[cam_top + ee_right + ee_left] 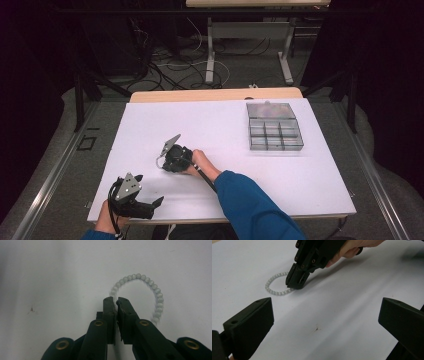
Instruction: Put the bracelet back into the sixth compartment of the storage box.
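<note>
Both jaws of the right gripper pinch the pale bead bracelet on the white table. Lifting straight and slowly seems best, so the beads do not slip. The left gripper waits wide open, empty.

Bracelet beads partly hidden between gripper pads

Pale bead bracelet — a flat open loop on the white tabletop, upper right of frame — one side between shut jaws
</note>
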Demonstrator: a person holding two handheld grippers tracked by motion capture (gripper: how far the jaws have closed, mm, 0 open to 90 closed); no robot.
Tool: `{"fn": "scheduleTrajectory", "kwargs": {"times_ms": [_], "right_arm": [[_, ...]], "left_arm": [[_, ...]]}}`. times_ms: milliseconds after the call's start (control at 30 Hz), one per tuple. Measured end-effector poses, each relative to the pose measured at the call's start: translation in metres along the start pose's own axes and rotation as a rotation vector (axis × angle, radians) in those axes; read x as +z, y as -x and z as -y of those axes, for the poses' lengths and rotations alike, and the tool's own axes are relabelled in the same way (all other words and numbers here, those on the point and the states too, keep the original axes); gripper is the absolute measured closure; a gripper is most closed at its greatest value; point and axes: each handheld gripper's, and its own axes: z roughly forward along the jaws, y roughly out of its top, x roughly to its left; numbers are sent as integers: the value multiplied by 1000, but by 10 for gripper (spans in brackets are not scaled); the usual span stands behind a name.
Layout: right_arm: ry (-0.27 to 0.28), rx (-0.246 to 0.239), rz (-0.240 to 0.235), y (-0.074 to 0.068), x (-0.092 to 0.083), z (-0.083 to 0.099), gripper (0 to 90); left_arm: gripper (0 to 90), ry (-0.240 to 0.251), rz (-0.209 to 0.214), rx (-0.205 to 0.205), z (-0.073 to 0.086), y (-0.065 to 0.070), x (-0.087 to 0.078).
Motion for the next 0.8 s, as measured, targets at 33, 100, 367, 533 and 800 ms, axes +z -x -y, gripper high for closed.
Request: {"fn": "scheduleTrajectory", "kwargs": {"times_ms": [33,100,367,533,800], "right_arm": [[-14,8,-5,-1,-1,0,857],[-7,9,5,-2,-1,-1,860],[23,22,14,-3,-8,-2,870],[51,27,19,-1,-17,-4,870],[67,45,20,1,-28,-6,870]], "left_arm": [[0,1,0,0,0,0,0],[0,1,0,0,0,0,0],[0,6,-1,-4,0,0,0],[0,5,0,-4,0,0,0],[0,3,0,-3,0,0,0]]}}
